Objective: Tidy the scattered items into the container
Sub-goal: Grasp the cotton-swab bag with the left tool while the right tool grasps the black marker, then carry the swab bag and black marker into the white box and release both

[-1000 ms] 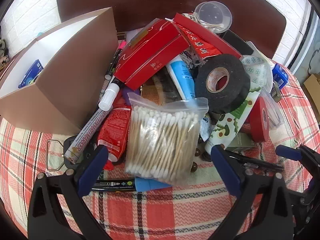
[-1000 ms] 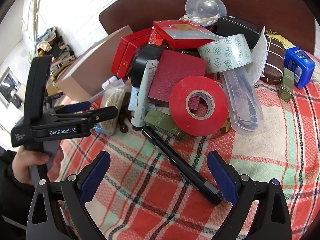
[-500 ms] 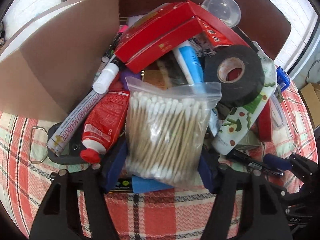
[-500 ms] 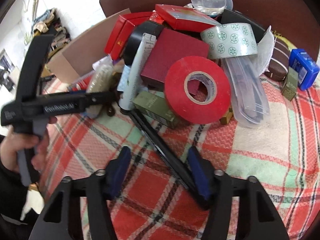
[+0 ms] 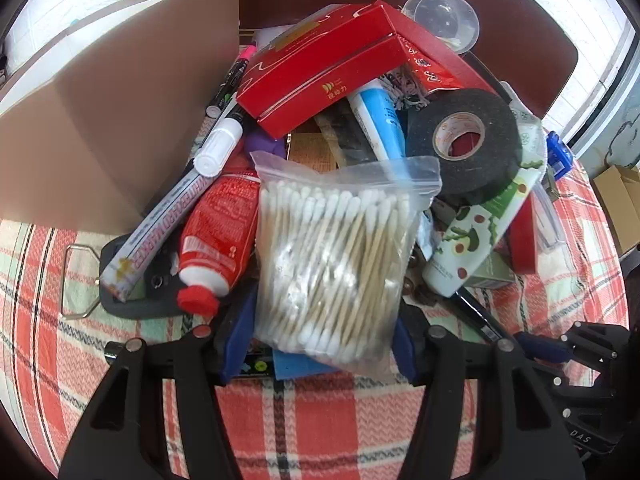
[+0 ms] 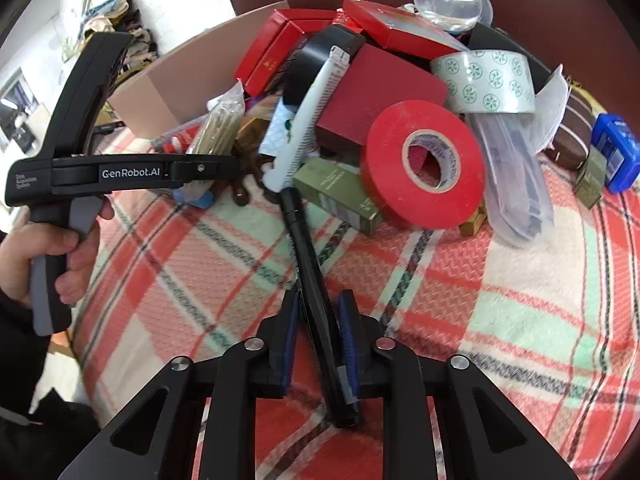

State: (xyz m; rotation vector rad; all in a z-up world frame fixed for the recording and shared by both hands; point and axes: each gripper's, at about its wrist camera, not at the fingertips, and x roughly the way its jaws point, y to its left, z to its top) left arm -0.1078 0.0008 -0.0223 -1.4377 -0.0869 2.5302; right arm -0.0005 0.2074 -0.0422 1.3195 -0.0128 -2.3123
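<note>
Two grabs are under way and almost nothing is tidied. Your left gripper (image 5: 320, 344) has its jaws closed in on the lower end of the bag of cotton swabs (image 5: 336, 268), pads touching both sides, and the bag lies on the front of the pile. Your right gripper (image 6: 318, 340) has its jaws nearly together around the black pen (image 6: 316, 300), which lies on the checked cloth (image 6: 520, 320) with its far end tucked under the pile; the pads sit tight beside the barrel (whether they already pinch it, you cannot quite tell).

Nearly everything is left to do: the cardboard box (image 5: 100, 120) stands open just left of the heap, and the heap is still outside it — red boxes (image 5: 320, 72), black tape roll (image 5: 460, 140), red tape roll (image 6: 424, 168), patterned tape roll (image 6: 488, 80), white marker (image 5: 168, 216), red tube (image 5: 216, 240), clear cup (image 5: 444, 20), blue case (image 6: 616, 152).

Hard to make out: the inside of the box is barely visible from either camera, so what's already in it can't be judged. Small items buried under the swab bag and boxes are hidden. The pen's far tip is covered, and the black flat thing under the marker is cut off.
</note>
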